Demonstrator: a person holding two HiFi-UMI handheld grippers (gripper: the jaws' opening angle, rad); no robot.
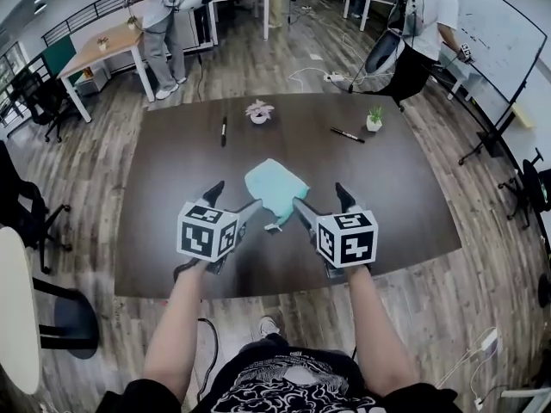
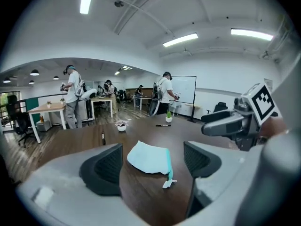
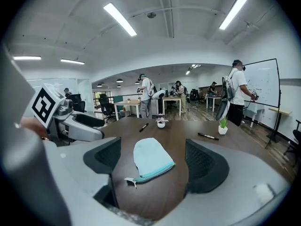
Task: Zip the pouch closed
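A light teal pouch (image 1: 274,188) lies flat on the dark wooden table (image 1: 172,170), its zipper edge toward me and its white pull tab (image 1: 272,228) sticking out at the near end. My left gripper (image 1: 232,200) hovers open just left of that end, and my right gripper (image 1: 324,200) hovers open just right of it. In the left gripper view the pouch (image 2: 148,157) and tab (image 2: 168,183) sit between the spread jaws. The right gripper view frames the pouch (image 3: 149,158) and the tab (image 3: 131,180) the same way. Neither gripper touches the pouch.
Two black markers (image 1: 224,130) (image 1: 348,134) and two small potted plants (image 1: 258,112) (image 1: 374,120) sit on the far half of the table. The table's near edge (image 1: 284,289) is just behind the grippers. People stand at desks beyond; office chairs are at the left.
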